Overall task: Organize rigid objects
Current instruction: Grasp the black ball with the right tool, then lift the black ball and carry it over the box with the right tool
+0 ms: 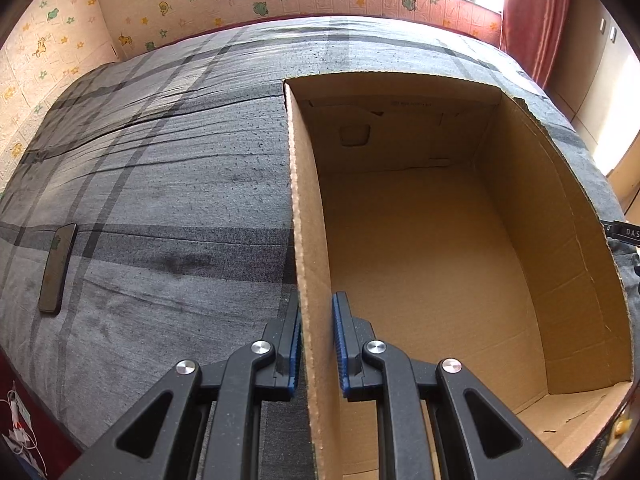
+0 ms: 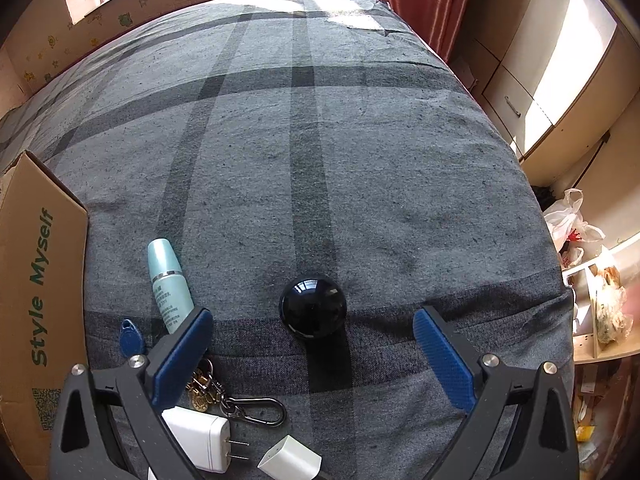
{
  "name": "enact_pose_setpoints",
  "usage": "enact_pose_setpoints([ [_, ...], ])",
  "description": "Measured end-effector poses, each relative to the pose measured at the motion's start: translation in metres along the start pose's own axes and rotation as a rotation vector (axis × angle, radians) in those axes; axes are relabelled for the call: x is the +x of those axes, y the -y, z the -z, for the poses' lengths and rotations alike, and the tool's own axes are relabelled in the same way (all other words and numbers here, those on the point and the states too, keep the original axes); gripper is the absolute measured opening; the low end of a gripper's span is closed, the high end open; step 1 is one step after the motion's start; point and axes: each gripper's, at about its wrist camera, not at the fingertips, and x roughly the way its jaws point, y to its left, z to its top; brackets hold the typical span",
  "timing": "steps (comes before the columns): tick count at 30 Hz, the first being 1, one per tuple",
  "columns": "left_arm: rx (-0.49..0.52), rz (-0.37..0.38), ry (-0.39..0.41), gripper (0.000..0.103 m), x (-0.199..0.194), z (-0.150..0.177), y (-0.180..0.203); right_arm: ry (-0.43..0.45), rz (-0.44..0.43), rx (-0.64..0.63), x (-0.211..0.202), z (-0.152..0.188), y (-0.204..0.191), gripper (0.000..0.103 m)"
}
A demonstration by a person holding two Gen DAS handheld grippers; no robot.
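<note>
Left gripper (image 1: 316, 344): clamped on near left wall of cardboard box (image 1: 308, 216), one; inside bare.
Right gripper (image 2: 312, 354): jaws wide apart, holding nothing, over the bedspread (image 2: 360, 160).
Below it: two white chargers (image 2: 200, 440), both cut off; one keyring (image 2: 240, 402), partly hidden.
Between fingertips, just ahead: one black ball (image 2: 313, 306).
Left of it: one teal bottle (image 2: 168, 284), one blue tag (image 2: 131, 342).
Far left of left gripper: one phone (image 1: 58, 268).

A red curtain (image 2: 424, 4) hangs beside pale cupboards (image 2: 532, 80); white plastic bags (image 2: 568, 216) below.
</note>
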Motion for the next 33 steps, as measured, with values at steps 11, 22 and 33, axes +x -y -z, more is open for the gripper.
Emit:
enact_pose_setpoints([
  [11,0.005,-0.009,0.001,0.015,0.0,0.0,0.002,-0.055,-0.083,0.029,0.024,-0.001,0.007,0.041],
  [22,-0.004,-0.002,0.006,0.015,-0.002,0.001,0.001,-0.034,-0.062,-0.005,0.003,0.009,-0.002,0.04],
  [33,-0.001,-0.002,0.011,0.015,-0.002,0.002,0.001,-0.011,-0.054,-0.017,-0.04,0.016,-0.011,0.04],
])
